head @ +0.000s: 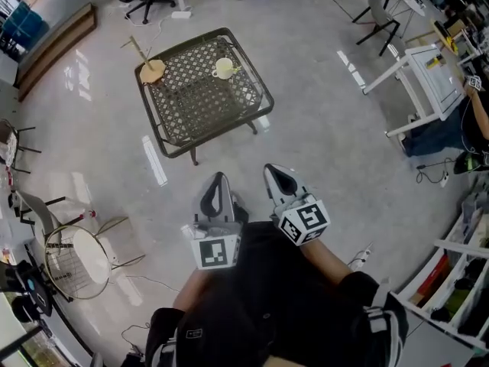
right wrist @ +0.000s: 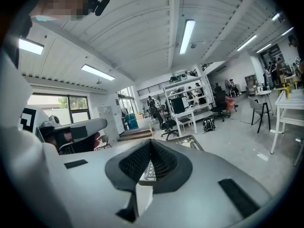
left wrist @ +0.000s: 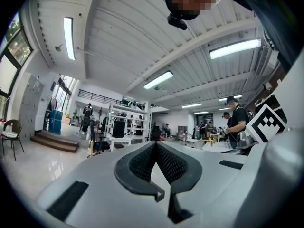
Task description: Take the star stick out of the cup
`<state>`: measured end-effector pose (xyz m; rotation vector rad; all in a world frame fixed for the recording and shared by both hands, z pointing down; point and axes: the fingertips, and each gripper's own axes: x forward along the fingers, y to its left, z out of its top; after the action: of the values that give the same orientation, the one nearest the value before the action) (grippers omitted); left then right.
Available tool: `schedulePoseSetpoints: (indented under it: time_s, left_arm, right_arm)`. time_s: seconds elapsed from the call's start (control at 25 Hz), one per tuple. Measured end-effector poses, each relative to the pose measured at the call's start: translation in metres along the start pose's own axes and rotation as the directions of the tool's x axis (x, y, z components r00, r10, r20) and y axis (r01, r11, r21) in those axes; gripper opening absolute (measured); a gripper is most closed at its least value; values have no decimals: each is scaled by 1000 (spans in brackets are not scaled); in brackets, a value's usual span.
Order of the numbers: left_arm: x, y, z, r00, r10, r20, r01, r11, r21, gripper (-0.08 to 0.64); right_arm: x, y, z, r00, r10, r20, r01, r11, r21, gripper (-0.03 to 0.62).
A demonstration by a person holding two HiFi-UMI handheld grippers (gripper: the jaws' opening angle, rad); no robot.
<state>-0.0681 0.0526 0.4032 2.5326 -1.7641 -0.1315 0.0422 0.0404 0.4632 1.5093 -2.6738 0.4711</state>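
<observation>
A small pale cup point(head: 223, 68) stands near the far edge of a dark metal lattice table point(head: 200, 107). Something thin and yellowish pokes out at the cup's right side; it is too small to tell if it is the star stick. Both grippers are held close to my body, well short of the table and pointing toward it. My left gripper point(head: 218, 180) is shut with nothing in it, its pads point(left wrist: 142, 161) meeting at the tips. The right gripper point(head: 276, 173) is also shut and empty, and a corner of the table point(right wrist: 190, 142) shows just past its jaws.
A tan round object point(head: 152, 72) with a thin stick leaning off it sits on the table's far left corner. A wire chair point(head: 76, 260) stands at my left, white desks point(head: 428, 79) and office chairs at the right and back. Polished floor lies between me and the table.
</observation>
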Motion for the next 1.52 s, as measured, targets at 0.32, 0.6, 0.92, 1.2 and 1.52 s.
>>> schedulePoseSetpoints:
  time_s: [0.32, 0.6, 0.92, 1.2, 1.52]
  left_arm:
    - [47, 65, 2, 1000, 24, -9, -24, 999, -38, 15]
    - [82, 102, -7, 998, 54, -34, -55, 998, -40, 15]
    - [145, 141, -8, 997, 76, -25, -76, 997, -18, 15]
    - [223, 153, -1, 996, 86, -26, -87, 996, -12, 15]
    - [298, 157, 2, 994, 99, -53, -98, 995, 24, 15]
  right_arm:
    - [88, -17, 5, 999, -38, -36, 40, 999, 36, 9]
    - [147, -47, 9, 997, -58, -57, 62, 996, 65, 9]
    - [227, -90, 22, 996, -64, -56, 69, 994, 89, 9]
    - [292, -149, 27, 991, -78, -111, 94, 984, 153, 9]
    - [359, -227, -16, 956, -132, -262, 203, 942, 267, 10]
